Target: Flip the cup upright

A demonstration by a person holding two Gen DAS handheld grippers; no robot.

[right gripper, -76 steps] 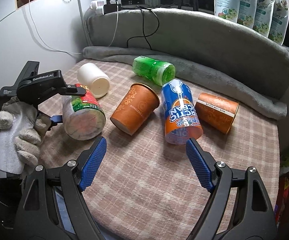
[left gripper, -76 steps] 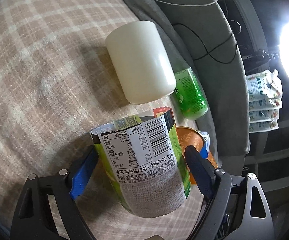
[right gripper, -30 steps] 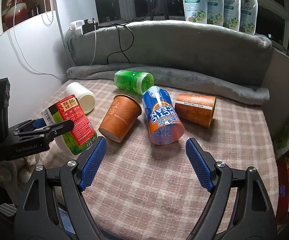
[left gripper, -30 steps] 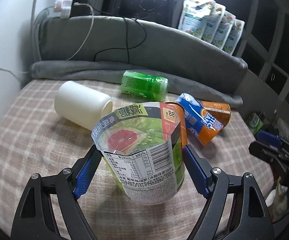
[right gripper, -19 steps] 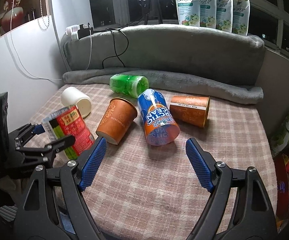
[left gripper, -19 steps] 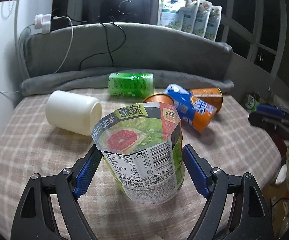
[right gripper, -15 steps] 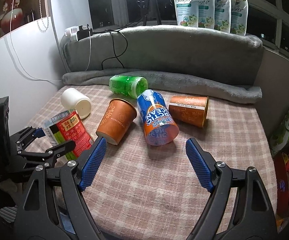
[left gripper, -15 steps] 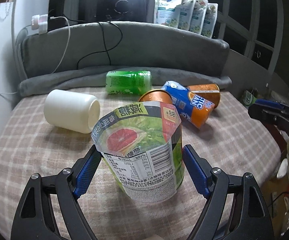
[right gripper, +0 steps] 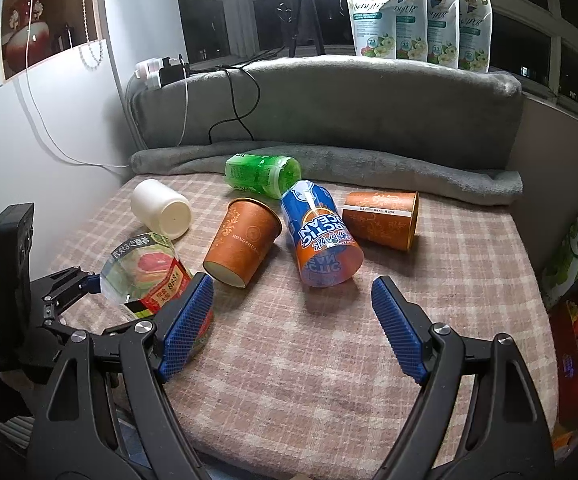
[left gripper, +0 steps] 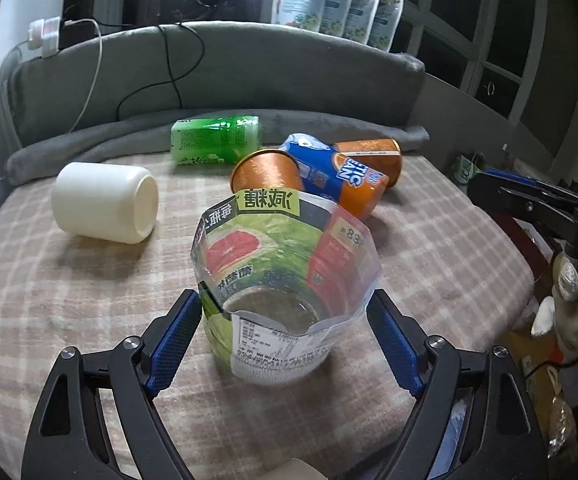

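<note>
Left wrist view: left tool has its fingers spread on either side of the clear grapefruit-label cup. Left pad looks just at the wall, right pad seems apart from it; I can't confirm contact. Cup stands mouth up on the checked blanket, base down, near the front edge. I read this one as flipped, so the step in hand is the release. I'd widen the fingers evenly and back straight out along their axis, no twist, since the thin wall is light and the blanket is soft. Right tool is wide open, holding nothing, facing the orange cup, blue cup and second orange cup, all lying down.
</note>
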